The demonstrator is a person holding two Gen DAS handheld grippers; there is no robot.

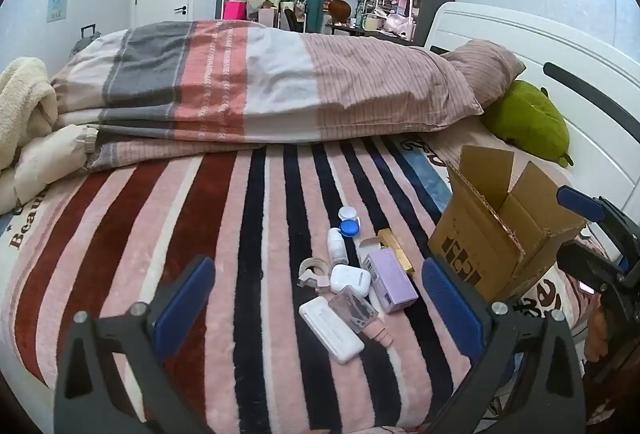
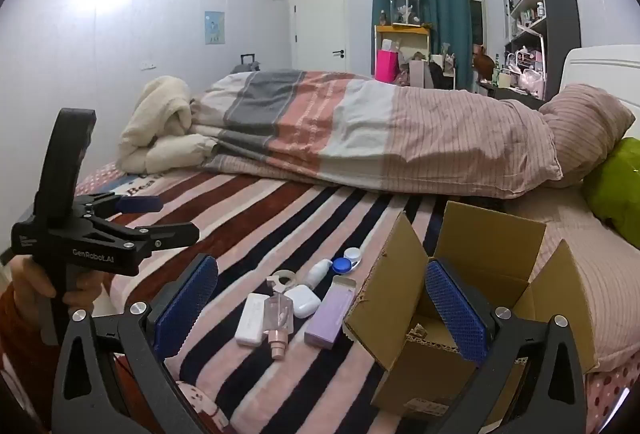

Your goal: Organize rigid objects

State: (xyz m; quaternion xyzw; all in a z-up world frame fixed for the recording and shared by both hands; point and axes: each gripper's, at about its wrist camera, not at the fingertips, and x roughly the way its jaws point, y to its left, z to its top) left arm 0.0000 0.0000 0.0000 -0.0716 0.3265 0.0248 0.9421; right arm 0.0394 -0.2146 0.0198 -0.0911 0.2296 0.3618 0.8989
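Left gripper and right gripper both hovering with jaws spread, nothing held. Small items lying ahead between left jaws; gold box showing only there. Cardboard box interior showing only in right view.

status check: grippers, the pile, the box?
Left gripper and right gripper both open, empty. Small items, among them the lilac box and white earbud case, clustered on the striped blanket. Cardboard box open beside them; nothing blocking.
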